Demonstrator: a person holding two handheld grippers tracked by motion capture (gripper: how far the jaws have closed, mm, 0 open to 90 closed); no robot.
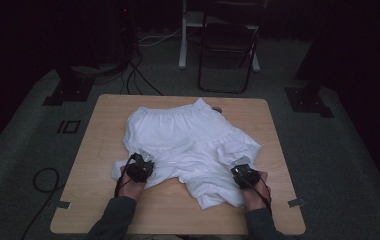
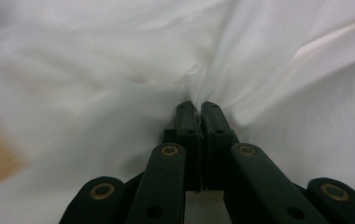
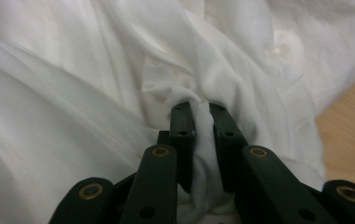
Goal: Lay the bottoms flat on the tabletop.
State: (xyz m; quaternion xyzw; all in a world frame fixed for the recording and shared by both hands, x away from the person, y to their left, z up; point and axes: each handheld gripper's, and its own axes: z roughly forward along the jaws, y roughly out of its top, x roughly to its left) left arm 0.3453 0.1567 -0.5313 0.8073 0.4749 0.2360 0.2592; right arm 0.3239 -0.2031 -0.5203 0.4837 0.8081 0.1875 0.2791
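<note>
A crumpled white cotton garment with a gathered elastic waistband (image 1: 185, 137) lies in the middle of the light wooden table (image 1: 103, 200), and its waistband is toward the upper part of the high view. The two loose lower ends come toward the bottom of that frame. So its long axis runs from the top of the picture down to the person, a little slanted to the lower right, where one end hangs lower than the other.

The left gripper (image 1: 140, 167) sits at the lower left edge of the cloth. In the left gripper view (image 2: 198, 112) its jaws are pressed together with only a thin fold of fabric between them. The right gripper (image 1: 243, 170) is at the lower right, and in the right gripper view (image 3: 202, 112) its jaws hold a thicker bunch of cloth, with a narrow gap left.

The step in hand seems to be taking both lower ends to spread or fold the garment. To do it well, both grips should stay firm and the hands should lift together, evenly. The thin left fold may slip if it is pulled sideways.
</note>
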